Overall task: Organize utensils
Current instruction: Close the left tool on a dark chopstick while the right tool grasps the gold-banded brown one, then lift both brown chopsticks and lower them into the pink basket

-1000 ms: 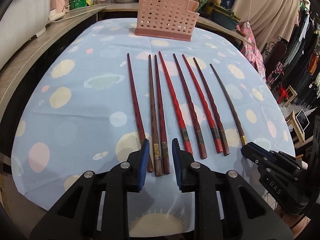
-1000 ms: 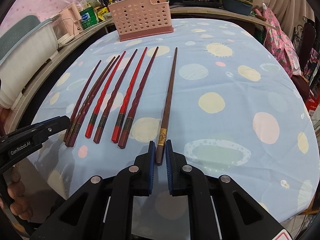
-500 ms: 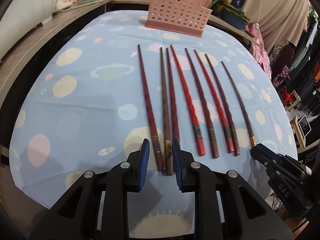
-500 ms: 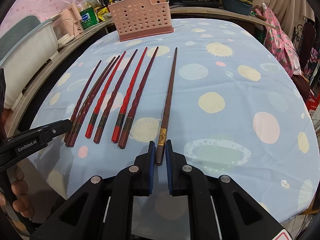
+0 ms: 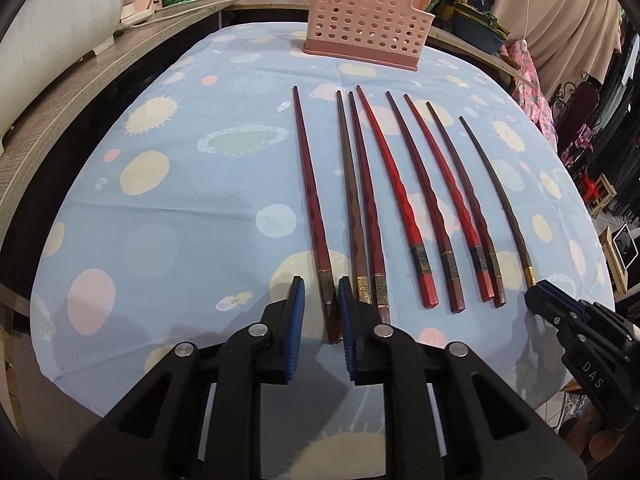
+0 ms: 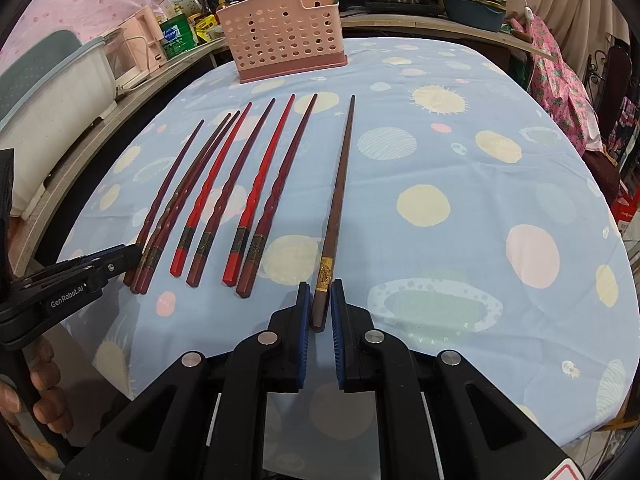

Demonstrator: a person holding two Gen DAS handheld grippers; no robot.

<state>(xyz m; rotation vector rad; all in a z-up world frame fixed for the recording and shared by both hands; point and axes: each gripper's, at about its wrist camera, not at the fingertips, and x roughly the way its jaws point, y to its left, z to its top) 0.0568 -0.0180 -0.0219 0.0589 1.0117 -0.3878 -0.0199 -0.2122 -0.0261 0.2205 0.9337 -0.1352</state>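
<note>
Currently eight chopsticks lie in a row on the blue spotted bench (image 5: pixel 192 208), tips toward the pink holder (image 5: pixel 366 36) at 12 o'clock. Left tongs (image 5: pixel 320 304) are spread, straddling the butt of the leftmost dark red chopstick (image 5: pixel 310 200), not clamping it. Right tongs (image 6: pixel 319 304) are narrowly parted around the butt of the brown chopstick (image 6: pixel 340 188) at the row's 3 o'clock end; contact unclear.

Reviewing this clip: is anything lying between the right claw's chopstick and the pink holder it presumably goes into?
Nothing visible blocks it. The right claw straddles the butt of the brown chopstick, which lies apart from the other chopsticks on its left. Only bare tablecloth lies between its tip and the pink holder.
</note>
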